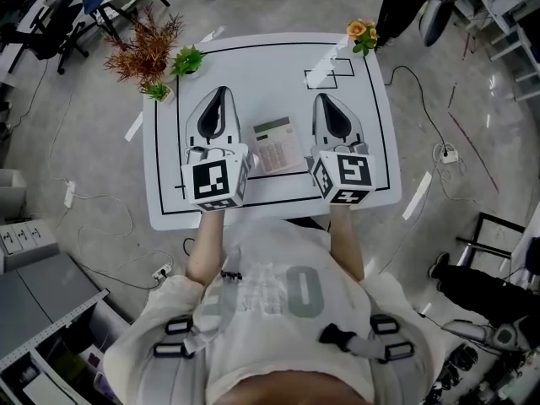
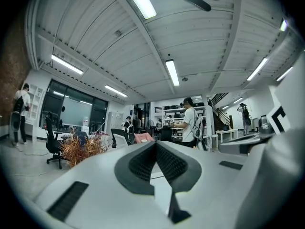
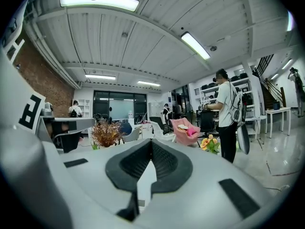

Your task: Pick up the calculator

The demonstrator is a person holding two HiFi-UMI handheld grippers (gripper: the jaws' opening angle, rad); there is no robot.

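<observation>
The calculator, pale with a green-grey screen, lies flat on the white table, near the front edge and between the two grippers. My left gripper hovers just left of it, my right gripper just right of it, and both point away from me over the table. In the left gripper view the dark pads of the left gripper meet with nothing between them. The right gripper looks the same in its own view, shut and empty. Neither gripper view shows the calculator.
A dried reddish plant and a small green plant stand at the table's far left corner, orange flowers at the far right. Black outlines are marked on the tabletop. A person stands beyond the table; cables lie on the floor.
</observation>
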